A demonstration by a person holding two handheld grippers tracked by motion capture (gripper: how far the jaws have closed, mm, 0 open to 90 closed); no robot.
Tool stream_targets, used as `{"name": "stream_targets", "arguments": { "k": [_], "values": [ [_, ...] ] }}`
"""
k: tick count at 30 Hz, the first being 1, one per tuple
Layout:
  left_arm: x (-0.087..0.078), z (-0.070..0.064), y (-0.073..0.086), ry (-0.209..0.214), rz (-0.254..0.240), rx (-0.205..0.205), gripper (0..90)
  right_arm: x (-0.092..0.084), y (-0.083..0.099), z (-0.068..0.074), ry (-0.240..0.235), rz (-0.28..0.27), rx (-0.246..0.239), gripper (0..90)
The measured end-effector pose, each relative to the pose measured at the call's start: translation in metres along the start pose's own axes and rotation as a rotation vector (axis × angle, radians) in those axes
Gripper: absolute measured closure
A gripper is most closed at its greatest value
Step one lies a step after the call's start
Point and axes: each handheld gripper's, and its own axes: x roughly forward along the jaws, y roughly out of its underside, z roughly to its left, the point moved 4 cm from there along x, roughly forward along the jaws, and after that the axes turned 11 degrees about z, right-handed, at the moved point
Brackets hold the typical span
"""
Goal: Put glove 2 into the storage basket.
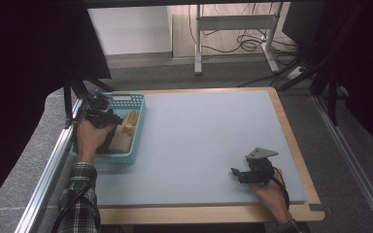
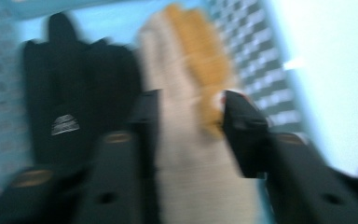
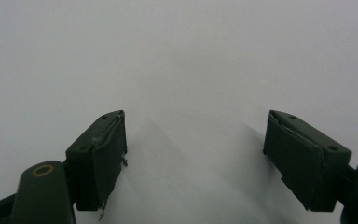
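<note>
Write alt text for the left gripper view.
Blurred close-up: the left gripper has its two black jaws closed on a cream and tan glove in a blue basket. A black glove lies beside it.

One teal basket (image 1: 137, 127) stands at the far left of the mat; inside it lie two gloves: one cream-and-tan glove (image 2: 191, 116) on the right and one black glove (image 2: 70, 93) on the left; two grippers: the left gripper (image 2: 189, 130) in the basket and the right gripper (image 3: 193, 154) at near right; one grey mat (image 1: 199, 136); one wooden table (image 1: 291, 131).
</note>
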Motion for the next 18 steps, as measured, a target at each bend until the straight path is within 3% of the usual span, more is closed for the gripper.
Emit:
{"name": "stream_targets", "arguments": {
  "k": [2,5,10,15,18],
  "values": [
    [0.014,0.002,0.001,-0.043,0.039,0.006,79.8,0.000,0.000,0.000,-0.001,-0.001,0.002,20.7],
    [0.033,0.001,-0.001,-0.068,0.077,0.007,88.2,0.000,0.000,0.000,-0.001,0.000,0.000,20.7],
    [0.051,-0.006,-0.005,-0.022,0.098,0.005,90.0,0.000,0.000,0.000,-0.001,0.000,0.000,20.7],
    [0.050,-0.020,-0.008,0.003,0.081,0.017,90.0,0.000,0.000,0.000,-0.001,0.000,0.000,20.7],
    [0.051,-0.016,-0.006,0.009,0.081,0.009,90.0,0.000,0.000,0.000,-0.001,0.000,0.000,20.7]
  ]
}}
